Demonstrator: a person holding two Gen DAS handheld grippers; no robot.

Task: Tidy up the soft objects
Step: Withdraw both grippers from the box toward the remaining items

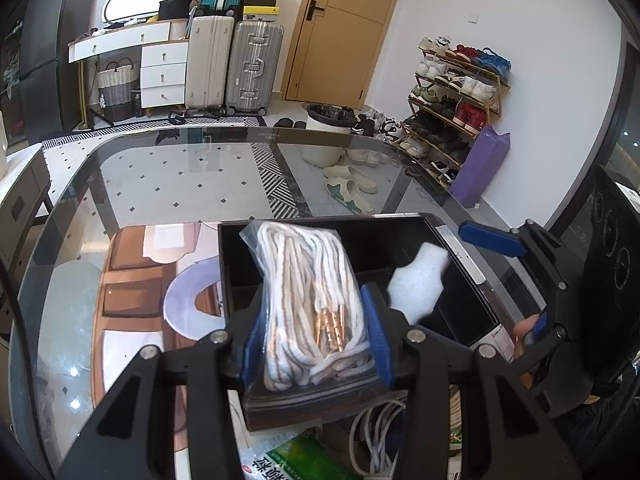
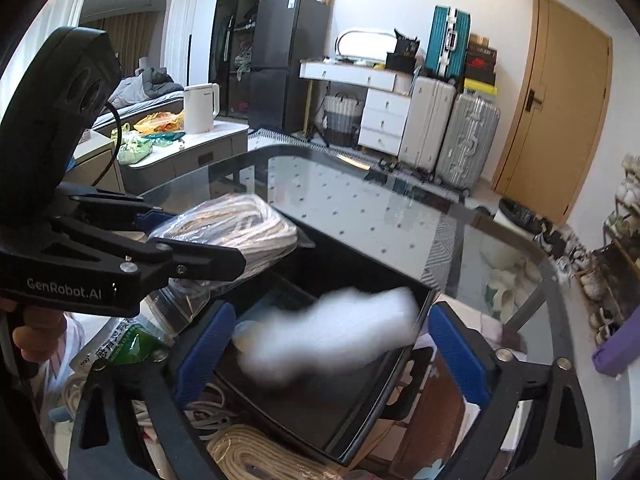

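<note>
My left gripper (image 1: 314, 344) is shut on a clear bag of white laces (image 1: 308, 300) and holds it over the near edge of a black box (image 1: 384, 236). The bag also shows in the right wrist view (image 2: 236, 224), clamped in the left gripper (image 2: 224, 246). A white foam piece (image 1: 418, 280) is inside the box; in the right wrist view it (image 2: 328, 332) is blurred, between the spread fingers of my right gripper (image 2: 332, 352), which is open and touches nothing. The right gripper (image 1: 516, 276) sits at the box's right side.
The box stands on a glass table (image 1: 160, 184). White cables (image 1: 376, 436), a green packet (image 1: 288, 460) and a coiled beige rope (image 2: 256, 456) lie near the front edge. A patterned mat (image 1: 132, 280) lies left of the box.
</note>
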